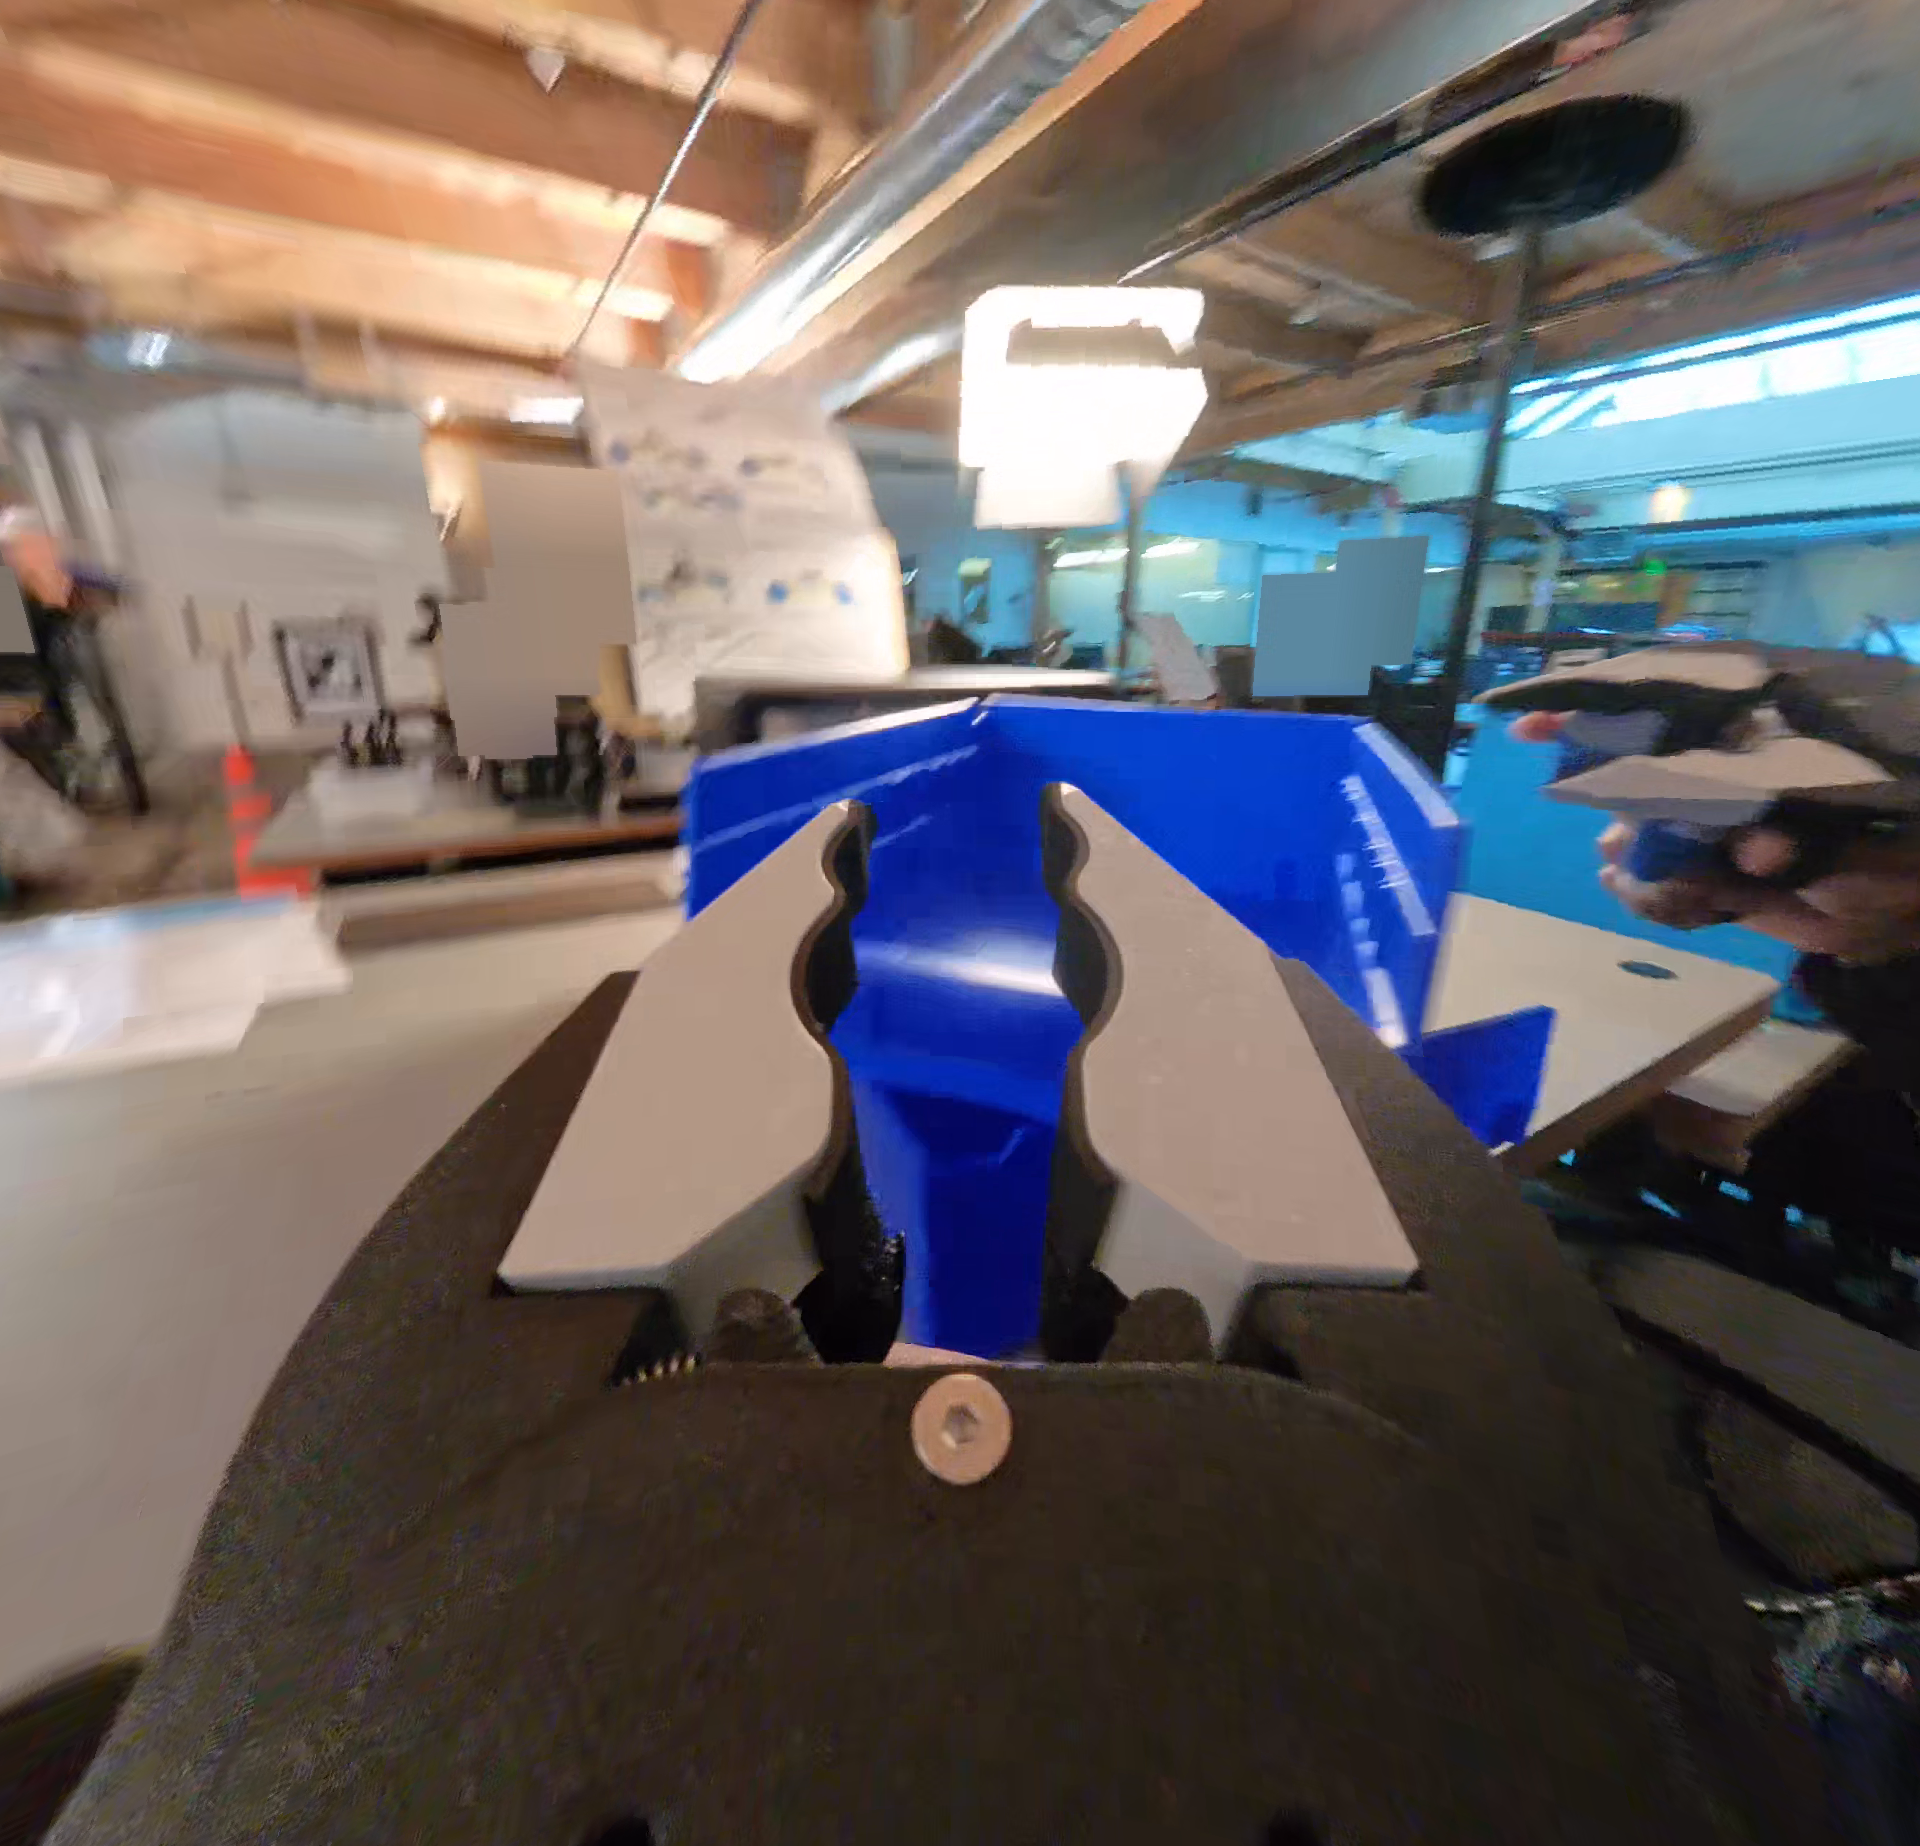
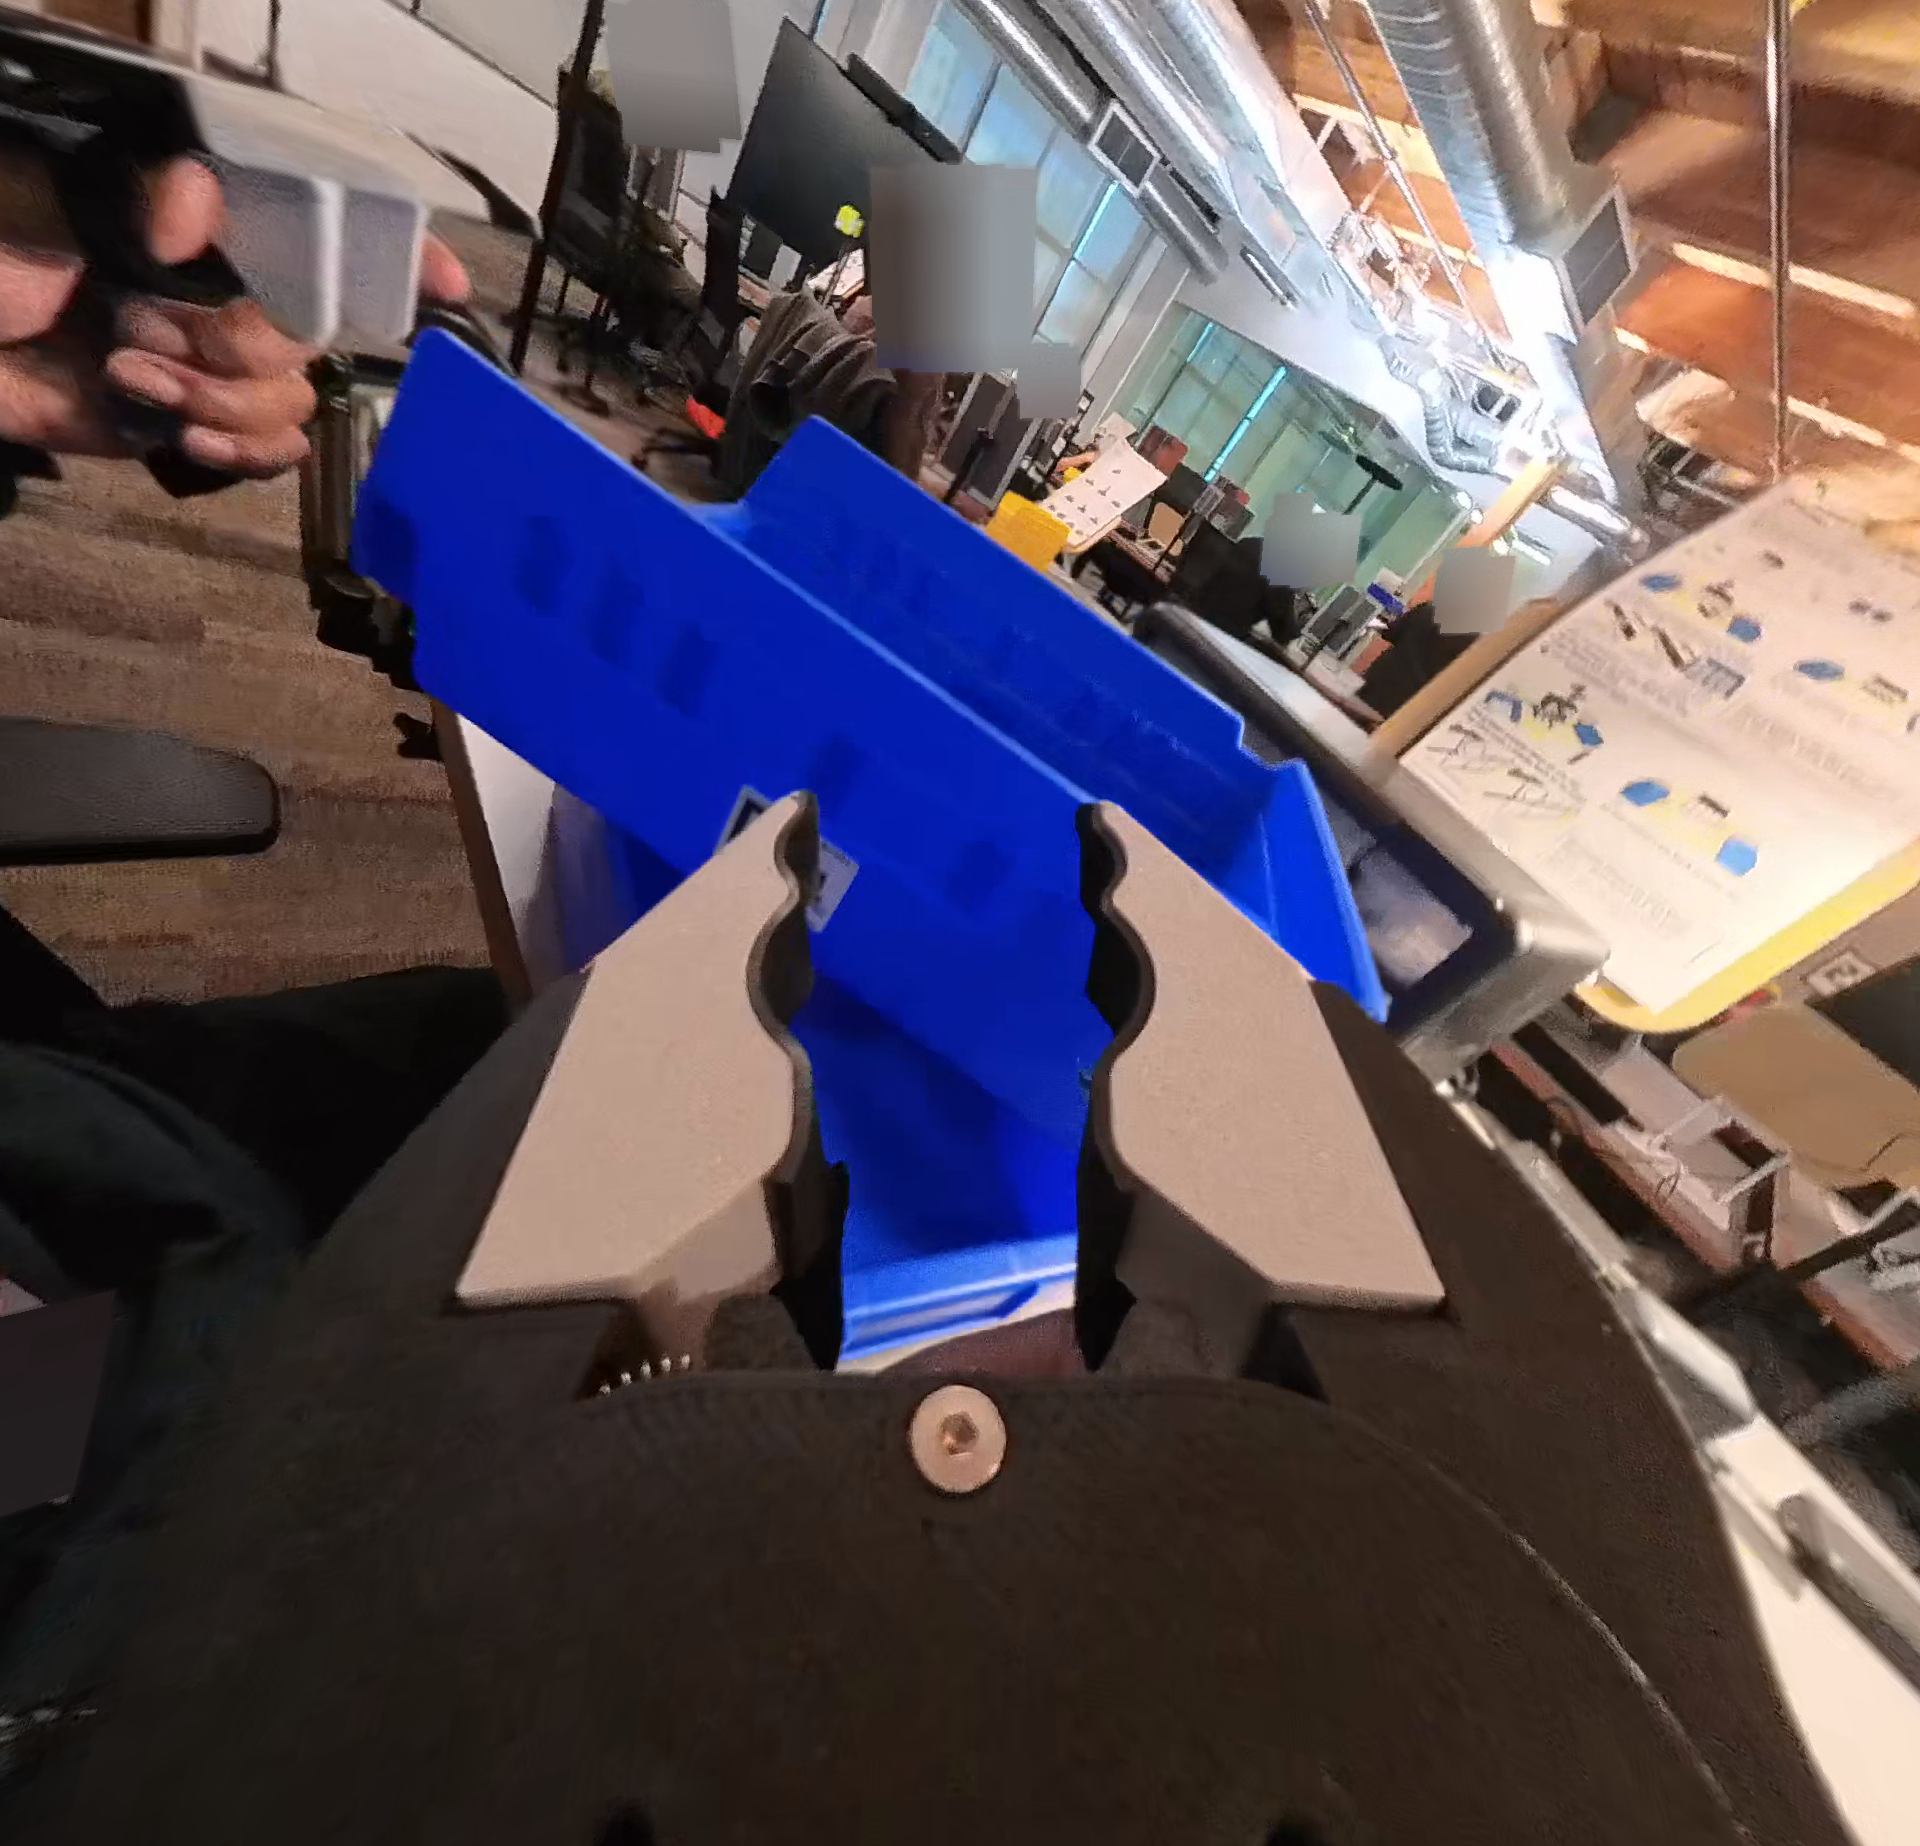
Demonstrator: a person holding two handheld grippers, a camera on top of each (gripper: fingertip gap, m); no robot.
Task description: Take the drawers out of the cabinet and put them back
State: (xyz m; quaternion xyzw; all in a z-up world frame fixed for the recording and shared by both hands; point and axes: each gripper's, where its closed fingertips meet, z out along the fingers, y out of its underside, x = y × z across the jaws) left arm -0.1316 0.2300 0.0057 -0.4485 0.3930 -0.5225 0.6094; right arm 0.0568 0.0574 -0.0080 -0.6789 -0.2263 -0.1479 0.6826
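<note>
1. I'm holding my left gripper [image 1: 951, 809] level, just above the counter [image 1: 260, 1121], with its grey fingers [image 1: 727, 1017] standing a moderate way apart and gripping nothing.
2. The blue drawer [image 1: 1143, 830] is showing through that gap, lying just beyond the fingertips; neither pad is pressing on it.
3. From the left wrist view the drawer is pointing away from me, with its open top facing up and its back corner lifted farthest away.
4. Its right wall, marked with a row of small slots, is running forward from near my gripper toward the far end.
5. I'm keeping my right gripper [image 2: 945, 820] spread wide, fingers [image 2: 1226, 1048] well apart, with nothing clamped between them.
6. In the right wrist view the drawer [image 2: 727, 674] is lying with its long axis slanting from upper left down to lower right across the frame.
7. Its slotted side wall is facing me, bearing a small white sticker [image 2: 831, 882] right beside my left-hand fingertip.
8. The drawer's lower right end is reaching a grey cabinet [image 2: 1486, 944] at the counter's far side; I cannot tell whether it is inside the opening or only against it.
9. The upper left end is sticking out over the counter edge [image 2: 478, 840], toward the carpeted floor [image 2: 156, 601].
10. My other hand and gripper are showing blurred at the edge of each view.
</note>
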